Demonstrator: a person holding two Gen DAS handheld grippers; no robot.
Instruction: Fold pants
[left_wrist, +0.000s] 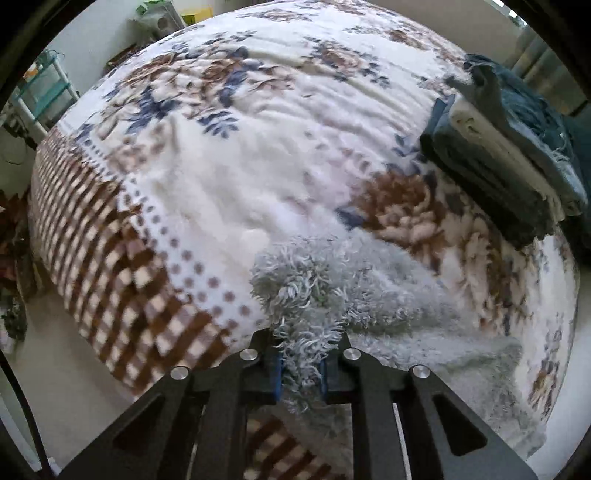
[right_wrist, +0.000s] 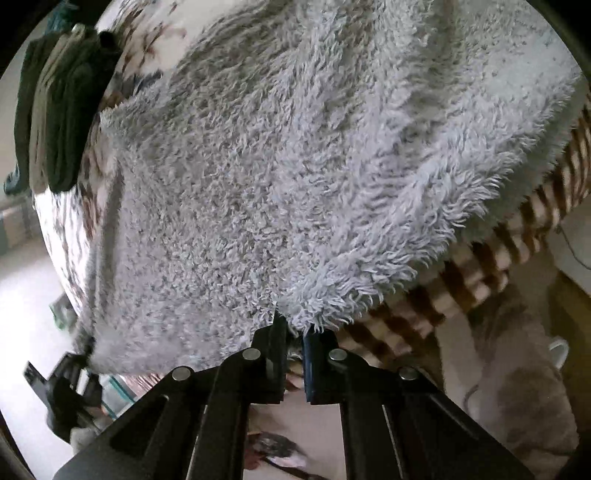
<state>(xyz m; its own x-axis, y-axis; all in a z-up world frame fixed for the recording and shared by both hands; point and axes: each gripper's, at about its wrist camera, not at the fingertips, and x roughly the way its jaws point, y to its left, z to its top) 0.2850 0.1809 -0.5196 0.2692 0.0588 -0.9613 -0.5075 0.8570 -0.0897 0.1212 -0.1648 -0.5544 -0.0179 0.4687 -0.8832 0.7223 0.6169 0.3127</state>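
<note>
The pants are pale grey-blue fluffy fleece (left_wrist: 369, 295). They lie over the near edge of a bed with a floral blanket (left_wrist: 229, 177). My left gripper (left_wrist: 301, 363) is shut on a shaggy edge of the pants, with fleece bunched between the blue pads. In the right wrist view the fleece pants (right_wrist: 295, 166) fill most of the frame. My right gripper (right_wrist: 294, 354) is shut on their lower edge, the jaws nearly together with fibres between them. The left gripper also shows in the right wrist view (right_wrist: 70, 387) at the pants' far corner.
A stack of folded clothes, dark teal and cream with denim on top (left_wrist: 509, 147), sits on the bed at the right; it also shows in the right wrist view (right_wrist: 55, 118). The blanket's brown checked border (left_wrist: 110, 266) hangs over the bed edge. Shelves (left_wrist: 44, 96) stand beyond the bed.
</note>
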